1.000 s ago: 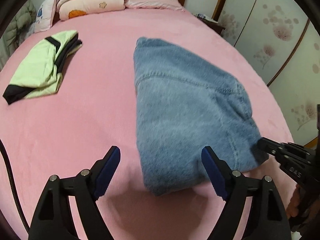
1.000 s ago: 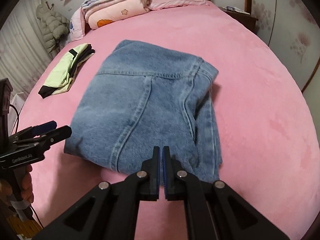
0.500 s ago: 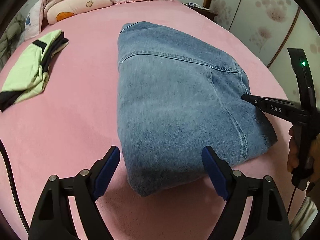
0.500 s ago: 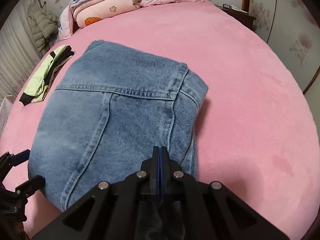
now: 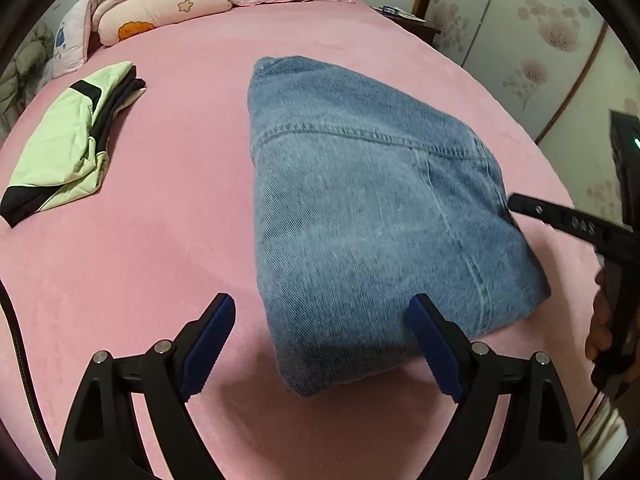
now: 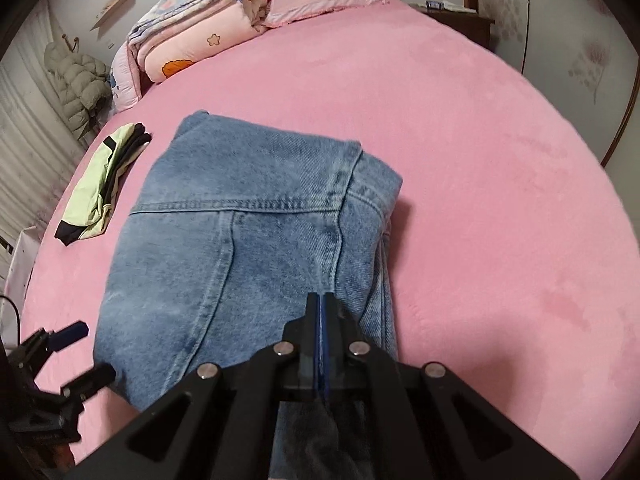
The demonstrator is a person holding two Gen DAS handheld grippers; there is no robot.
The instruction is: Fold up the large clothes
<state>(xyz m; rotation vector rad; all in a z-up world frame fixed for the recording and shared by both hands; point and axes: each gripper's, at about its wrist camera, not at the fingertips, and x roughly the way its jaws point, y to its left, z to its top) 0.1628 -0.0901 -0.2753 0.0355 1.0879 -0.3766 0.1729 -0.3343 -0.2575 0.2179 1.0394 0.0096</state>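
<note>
Two grippers at folded jeans on bed. Left gripper spread wide, empty, near corner. Right gripper pressed together, seemingly pinching denim edge. Risk: careless pull drags top layer, fold opens.

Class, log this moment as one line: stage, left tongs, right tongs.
stage: denim garment folded on pink bed | left tongs: open, empty, at near edge | right tongs: shut, over denim's right edge

Right gripper jaws pinching jeans
</note>
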